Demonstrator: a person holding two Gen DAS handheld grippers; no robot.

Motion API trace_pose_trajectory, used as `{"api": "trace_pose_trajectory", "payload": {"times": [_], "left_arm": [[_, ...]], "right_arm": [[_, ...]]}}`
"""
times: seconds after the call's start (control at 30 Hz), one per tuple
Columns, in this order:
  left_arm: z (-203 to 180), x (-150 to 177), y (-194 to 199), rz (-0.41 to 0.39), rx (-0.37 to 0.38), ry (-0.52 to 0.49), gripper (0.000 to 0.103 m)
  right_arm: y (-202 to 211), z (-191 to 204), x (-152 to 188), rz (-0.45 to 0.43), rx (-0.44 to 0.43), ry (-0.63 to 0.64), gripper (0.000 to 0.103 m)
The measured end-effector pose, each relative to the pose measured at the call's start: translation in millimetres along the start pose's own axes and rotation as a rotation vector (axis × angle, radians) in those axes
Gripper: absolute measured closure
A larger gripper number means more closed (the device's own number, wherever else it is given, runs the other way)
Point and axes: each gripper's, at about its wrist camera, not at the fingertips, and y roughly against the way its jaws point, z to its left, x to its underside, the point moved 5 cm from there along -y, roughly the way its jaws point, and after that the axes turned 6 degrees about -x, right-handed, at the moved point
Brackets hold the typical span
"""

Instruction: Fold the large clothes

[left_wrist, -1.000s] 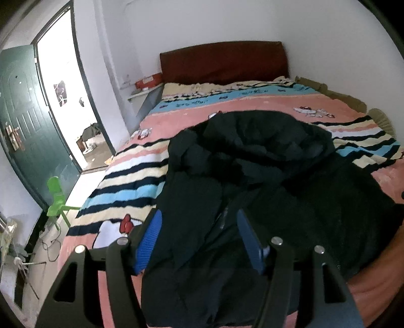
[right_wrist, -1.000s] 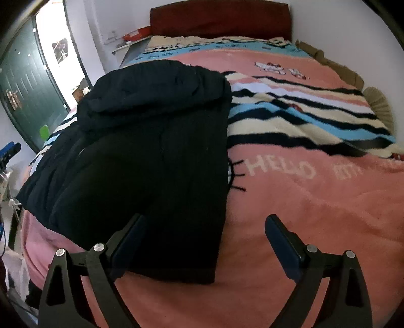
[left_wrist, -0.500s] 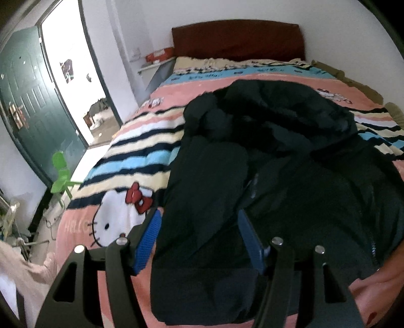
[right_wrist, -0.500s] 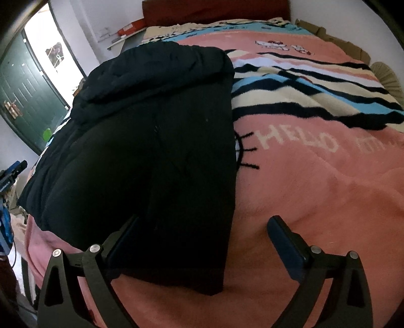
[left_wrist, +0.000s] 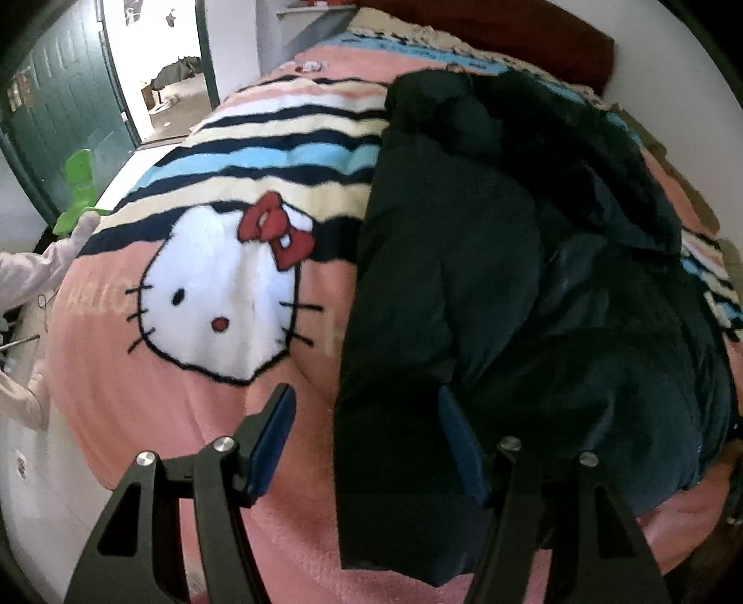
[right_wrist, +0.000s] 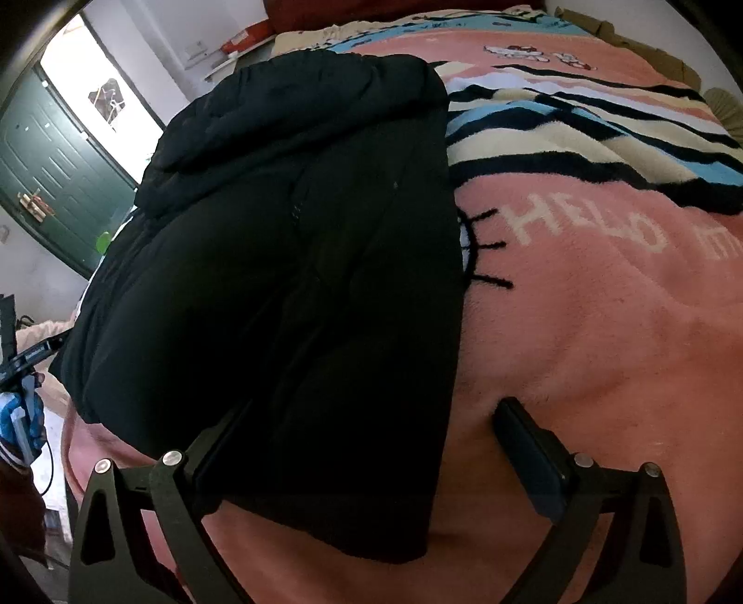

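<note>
A large black padded hooded jacket (left_wrist: 511,288) lies lengthwise on the bed, hood toward the headboard; it also shows in the right wrist view (right_wrist: 297,260). My left gripper (left_wrist: 367,432) is open and straddles the jacket's near left hem corner, close above it. My right gripper (right_wrist: 367,436) is open and straddles the jacket's near right hem corner, its right finger over the pink blanket (right_wrist: 603,325). Neither holds anything.
The bed is covered by a pink striped Hello Kitty blanket (left_wrist: 209,288). A dark red headboard (left_wrist: 534,42) stands at the far end. A green door (left_wrist: 60,102), an open doorway and a green plastic chair (left_wrist: 76,186) are on the left.
Both grippers have moved down and closer to the jacket's near hem. The left one has shifted left so the Hello Kitty face now fills the view. Both stay open.
</note>
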Motion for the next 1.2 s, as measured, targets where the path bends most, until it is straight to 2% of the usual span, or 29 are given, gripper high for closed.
{"api": "trace_pose_trajectory", "payload": {"times": [0.23,0.37,0.57,0.73,0.9,1.0,1.1,1.17,1.2], "left_arm": [[-25,15,-23,0.038,-0.063,-0.048,0.041],[-31,25,-28,0.029,-0.072,0.01,0.041],[-30,38,-30,-0.049,-0.084,0.096,0.041],[-35,44,-28,-0.123,-0.142,0.098,0.041],[-35,48,-28,-0.144,-0.162,0.094,0.04],[-41,48,-27,-0.171,-0.236,0.044,0.041],[-64,49,-23,-0.236,-0.441,-0.106,0.041],[-83,51,-23,-0.274,-0.605,-0.211,0.041],[-89,51,-23,-0.285,-0.66,-0.246,0.041]], "right_arm": [[-3,0,0,-0.002,-0.003,0.005,0.003],[-5,-2,1,-0.007,-0.004,0.011,0.002],[-7,-3,1,-0.017,0.001,0.029,0.001],[-10,-1,4,-0.027,0.013,0.046,0.001],[-14,0,7,-0.043,0.042,0.069,0.001],[-14,-1,7,-0.054,0.043,0.069,0.001],[-15,-1,8,-0.072,0.05,0.073,0.001],[-16,0,9,-0.085,0.057,0.078,0.001],[-16,0,10,-0.094,0.06,0.08,0.001]]}}
